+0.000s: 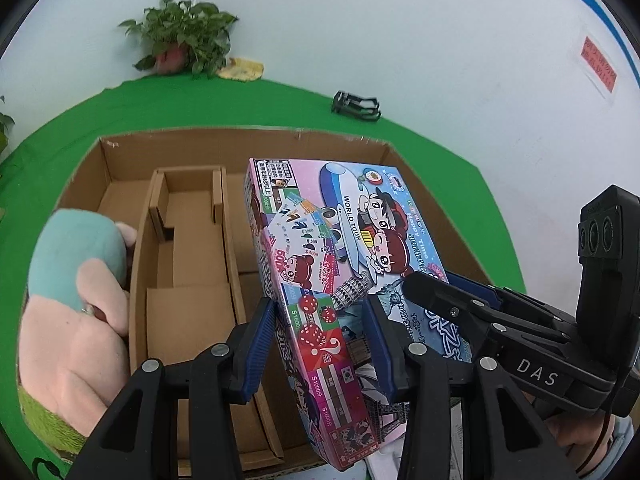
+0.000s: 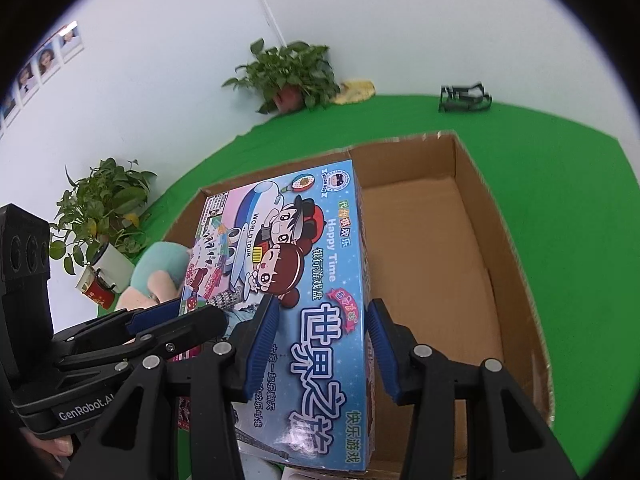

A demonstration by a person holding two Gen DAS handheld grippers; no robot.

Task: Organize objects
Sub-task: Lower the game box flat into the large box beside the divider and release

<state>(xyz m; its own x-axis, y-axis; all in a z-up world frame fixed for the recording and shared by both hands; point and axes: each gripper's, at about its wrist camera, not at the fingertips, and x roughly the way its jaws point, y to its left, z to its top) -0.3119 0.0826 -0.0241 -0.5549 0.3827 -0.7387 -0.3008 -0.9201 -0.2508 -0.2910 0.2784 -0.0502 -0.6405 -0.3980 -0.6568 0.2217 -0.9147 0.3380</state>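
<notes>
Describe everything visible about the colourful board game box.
The board game box is flat, rectangular printed card: cartoon children, an airplane marked "WORLD TOUR", red dice, play money and "Happy Time". It sits tilted over the open cardboard box, with the left gripper and right gripper each straddling its near end.

Wall: is being seen pale, photos pinned.
Desk: is being covered in green cloth.
Potted plant: is standing at the wall.
</notes>
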